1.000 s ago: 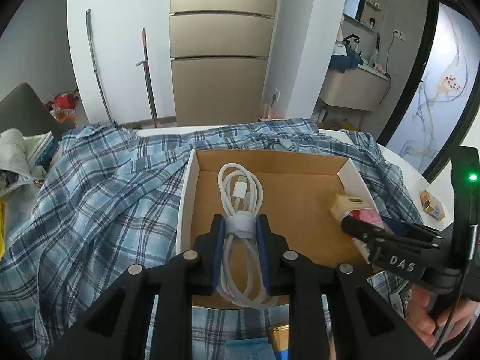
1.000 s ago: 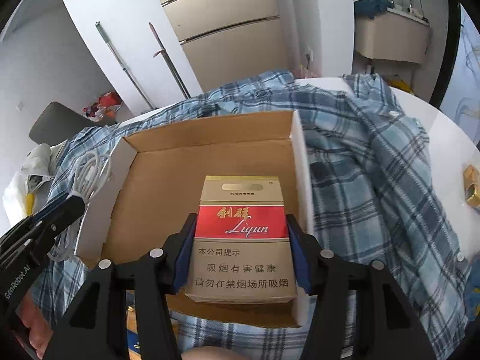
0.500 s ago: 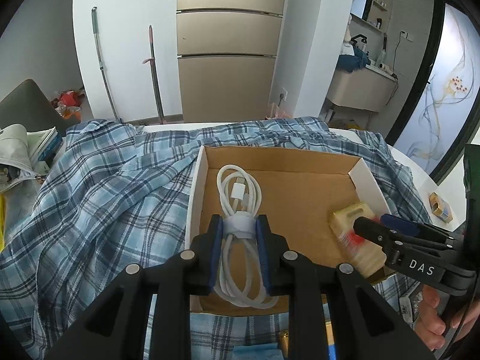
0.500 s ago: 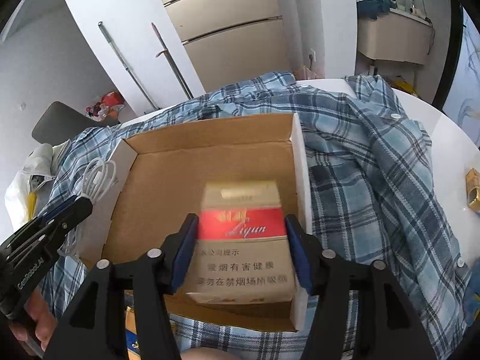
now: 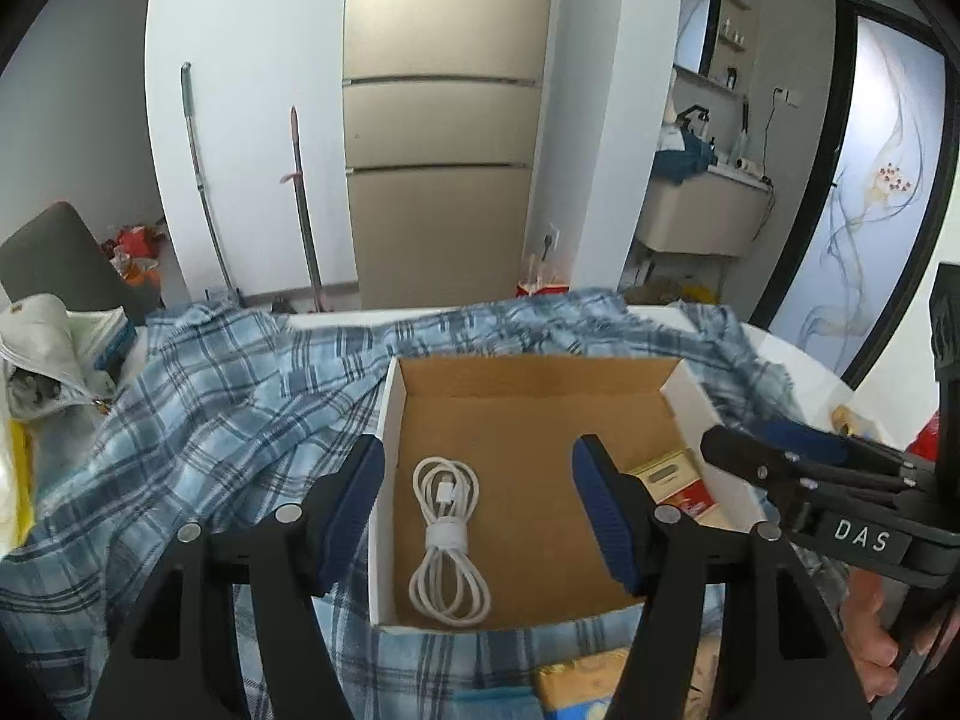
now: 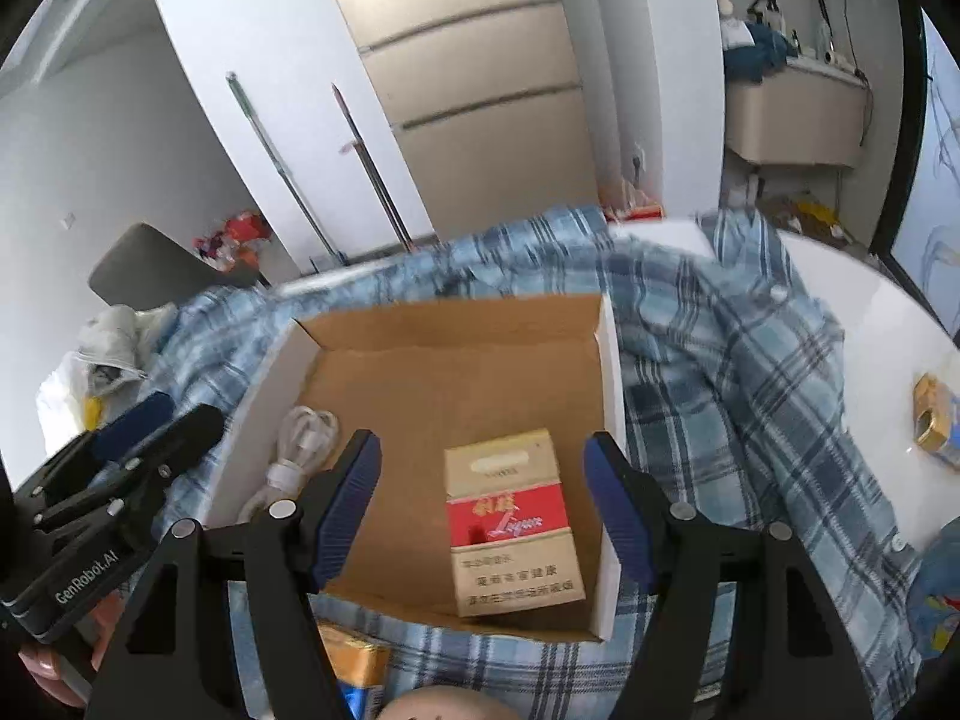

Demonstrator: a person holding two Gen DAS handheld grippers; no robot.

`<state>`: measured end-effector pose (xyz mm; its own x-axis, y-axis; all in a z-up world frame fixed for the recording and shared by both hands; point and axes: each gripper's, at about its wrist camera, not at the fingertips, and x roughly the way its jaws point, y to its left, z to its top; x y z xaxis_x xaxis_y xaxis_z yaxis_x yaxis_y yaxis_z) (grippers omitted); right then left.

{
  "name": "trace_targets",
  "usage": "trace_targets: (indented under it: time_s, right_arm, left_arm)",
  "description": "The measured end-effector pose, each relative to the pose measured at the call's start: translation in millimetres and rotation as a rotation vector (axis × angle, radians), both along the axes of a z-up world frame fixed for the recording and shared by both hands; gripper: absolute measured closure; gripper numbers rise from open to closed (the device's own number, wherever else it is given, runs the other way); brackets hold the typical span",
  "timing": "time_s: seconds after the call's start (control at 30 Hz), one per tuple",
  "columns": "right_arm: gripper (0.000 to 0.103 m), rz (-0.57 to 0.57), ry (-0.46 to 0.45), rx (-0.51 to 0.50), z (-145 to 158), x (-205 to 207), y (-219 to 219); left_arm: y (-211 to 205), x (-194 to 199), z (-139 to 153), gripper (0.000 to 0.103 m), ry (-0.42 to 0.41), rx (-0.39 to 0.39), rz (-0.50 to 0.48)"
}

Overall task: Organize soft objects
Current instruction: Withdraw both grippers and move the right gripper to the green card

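The left gripper (image 5: 477,510) stands with its jaws spread, having just been opening, and nothing is pressed between its blue pads (image 5: 348,507). Just ahead of it and below, the coiled white cable (image 5: 449,540) lies loose on the floor of the cardboard box (image 5: 528,378) (banded at its middle), clear of both pads. The right gripper (image 6: 483,507) is likewise parted — its jaws have just been opening — and the cigarette pack (image 6: 513,525) lies flat in the box between its pads, touching neither. To that gripper's left the cable shows against the box's white wall. Around the box spreads a blue plaid shirt (image 5: 198,414) — rumpled, covering the white table (image 6: 870,306).
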<state>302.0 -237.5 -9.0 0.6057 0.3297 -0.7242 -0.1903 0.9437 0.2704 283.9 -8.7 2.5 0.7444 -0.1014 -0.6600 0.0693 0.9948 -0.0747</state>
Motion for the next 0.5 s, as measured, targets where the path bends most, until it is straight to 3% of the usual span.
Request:
trace_targets:
  time_s: [0.3,0.5]
  right_arm:
    - [0.034,0.033,-0.137,0.019,65.7,-42.1,-7.6]
    - [0.031,0.086,-0.252,-0.007,95.7,-90.0,-17.7]
  left_arm:
    - [-8.2,-62.1,77.3,0.036,-0.174,0.008,-0.001]
    - [-10.9,-114.0,95.8,0.036,-0.246,0.051,-0.014]
